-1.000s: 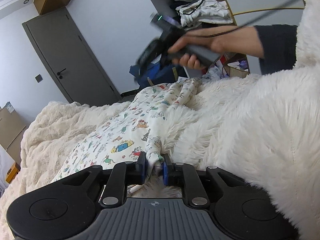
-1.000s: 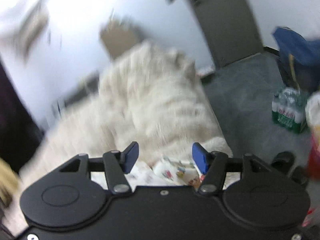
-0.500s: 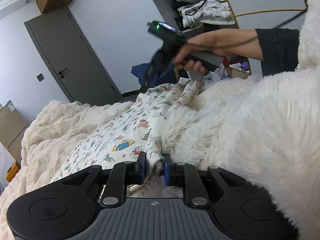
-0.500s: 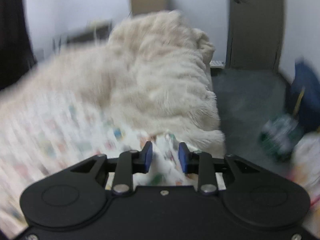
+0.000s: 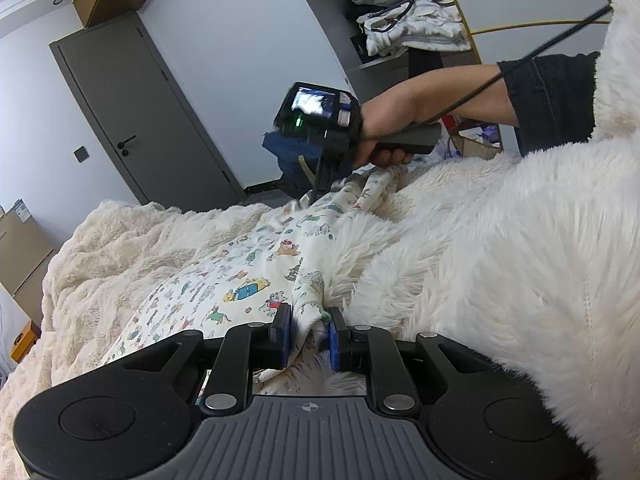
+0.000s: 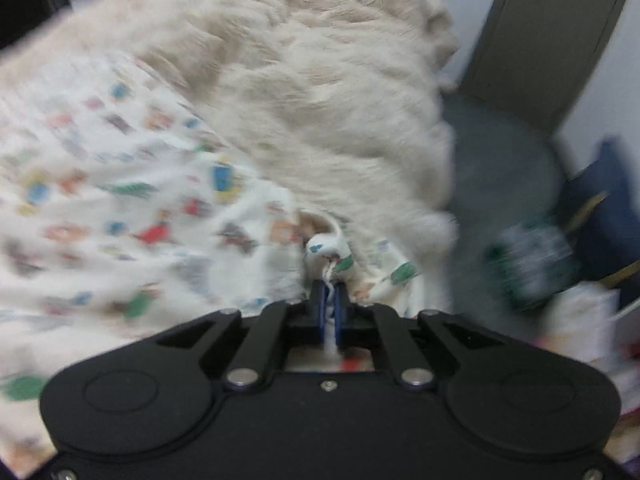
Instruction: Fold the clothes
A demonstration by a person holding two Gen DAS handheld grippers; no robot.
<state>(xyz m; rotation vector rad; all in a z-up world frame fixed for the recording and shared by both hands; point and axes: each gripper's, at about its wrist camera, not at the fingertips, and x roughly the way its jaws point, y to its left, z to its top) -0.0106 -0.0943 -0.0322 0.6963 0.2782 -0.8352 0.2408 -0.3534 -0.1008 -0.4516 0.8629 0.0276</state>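
A white garment printed with small coloured cartoon figures (image 5: 240, 280) lies spread on a fluffy cream blanket (image 5: 120, 236). My left gripper (image 5: 308, 334) is shut on a bunched edge of that garment at the near side. In the left wrist view a person's hand holds my right gripper (image 5: 316, 194) at the garment's far corner, pointing down into the cloth. The right wrist view is blurred; there the printed garment (image 6: 140, 220) fills the left, and my right gripper (image 6: 330, 304) is shut on a thin fold of it.
A thick white fur throw (image 5: 500, 260) rises on the right. Behind the bed are a grey door (image 5: 132, 112), a blue bag (image 5: 292, 156) and piled clothes on a shelf (image 5: 408, 28). Cardboard boxes (image 5: 20, 248) stand at the left. Grey floor (image 6: 500, 160) lies beyond the bed edge.
The right gripper swung down from above the bed to the garment's far corner, rolled, and its jaws went from wide open to shut on the cloth. The left gripper kept its hold and place.
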